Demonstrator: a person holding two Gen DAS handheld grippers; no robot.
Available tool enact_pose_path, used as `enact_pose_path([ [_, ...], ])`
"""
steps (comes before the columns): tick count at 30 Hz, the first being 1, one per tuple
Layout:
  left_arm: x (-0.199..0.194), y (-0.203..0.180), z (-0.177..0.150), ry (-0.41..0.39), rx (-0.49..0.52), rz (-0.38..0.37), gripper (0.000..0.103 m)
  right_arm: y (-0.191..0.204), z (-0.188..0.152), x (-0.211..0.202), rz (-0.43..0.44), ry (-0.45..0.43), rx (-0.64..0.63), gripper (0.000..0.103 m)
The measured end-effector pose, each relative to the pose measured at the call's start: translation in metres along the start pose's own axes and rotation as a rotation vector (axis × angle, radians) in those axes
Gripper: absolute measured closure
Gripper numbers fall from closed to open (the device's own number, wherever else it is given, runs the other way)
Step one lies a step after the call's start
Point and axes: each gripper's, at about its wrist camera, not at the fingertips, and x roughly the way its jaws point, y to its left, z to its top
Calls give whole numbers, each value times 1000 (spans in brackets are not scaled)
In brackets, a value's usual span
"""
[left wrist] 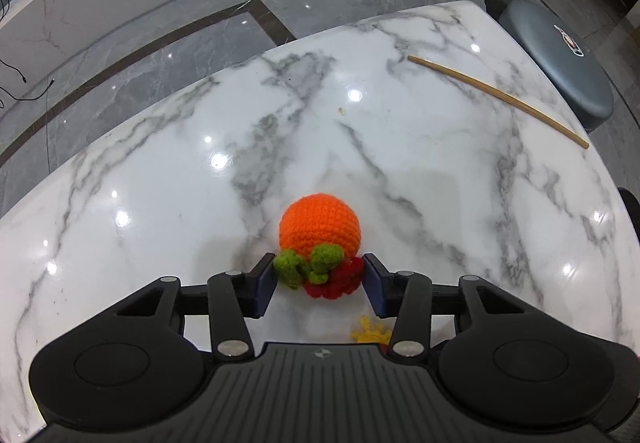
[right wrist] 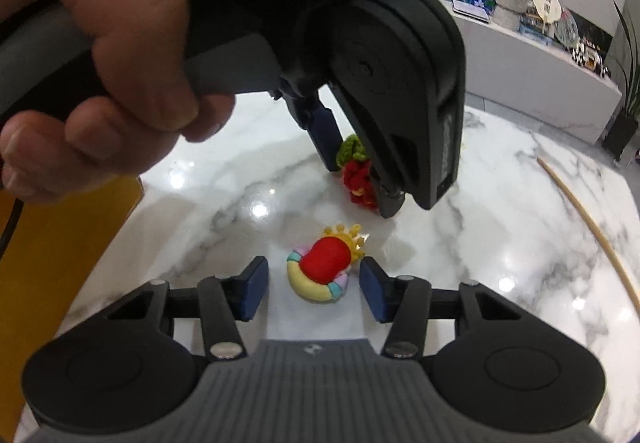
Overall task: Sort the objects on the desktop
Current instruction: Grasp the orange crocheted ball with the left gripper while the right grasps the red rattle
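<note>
Marble tabletop (left wrist: 400, 147) shows nothing sorted yet: left gripper (left wrist: 319, 275) pinches the crocheted orange's (left wrist: 320, 227) leaves at lower centre, while right gripper (right wrist: 314, 285) brackets, half-open and untouching, 1 red-and-pastel toy (right wrist: 324, 267).

Both wrist views look steeply down, close, sharing the marble table (left wrist: 400, 147).

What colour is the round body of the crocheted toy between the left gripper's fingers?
Bright orange crocheted toy, with green and red trim near the fingers; clearest in the left wrist view.
</note>
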Motion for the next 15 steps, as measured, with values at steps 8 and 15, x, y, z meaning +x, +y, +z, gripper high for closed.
enact_pose_path([
  [8, -2, 6, -3, -11, -18, 4, 54, -17, 1, -4, 24, 34, 38, 67],
  [15, -6, 8, -12, -3, -17, 12, 55, -35, -5, -13, 12, 67, 59, 67],
])
